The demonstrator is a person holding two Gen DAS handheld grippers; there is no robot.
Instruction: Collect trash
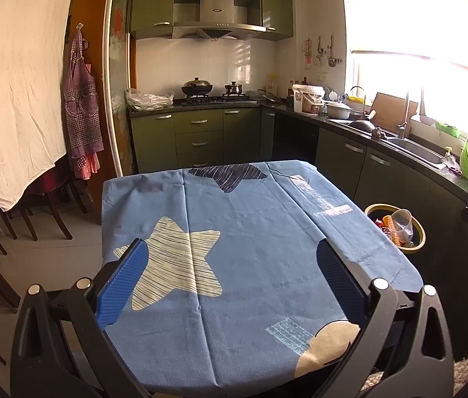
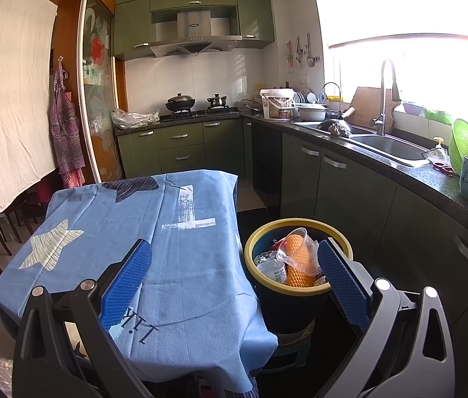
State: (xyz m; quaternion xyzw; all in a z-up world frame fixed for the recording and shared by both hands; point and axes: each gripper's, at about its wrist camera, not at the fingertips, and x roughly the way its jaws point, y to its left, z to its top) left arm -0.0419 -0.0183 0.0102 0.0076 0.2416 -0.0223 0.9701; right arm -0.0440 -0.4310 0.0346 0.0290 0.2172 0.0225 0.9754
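A dark trash bin with a yellow rim point(image 2: 260, 232) stands on the floor right of the table; it also shows in the left wrist view point(image 1: 420, 232). Inside lie a clear plastic cup point(image 2: 295, 248), an orange foam net point(image 2: 300, 273) and a crumpled clear bottle point(image 2: 272, 267). The cup shows in the left wrist view too point(image 1: 401, 220). My left gripper point(image 1: 232, 258) is open and empty above the blue star-print tablecloth point(image 1: 250, 232). My right gripper point(image 2: 234, 258) is open and empty, over the table's right edge and the bin.
The table under the blue cloth point(image 2: 174, 232) fills the foreground. Green cabinets and a dark counter point(image 2: 426, 175) with a sink point(image 2: 390, 147) run along the right. A stove with pots point(image 1: 210, 98) is at the back. Chairs point(image 1: 44, 205) stand left.
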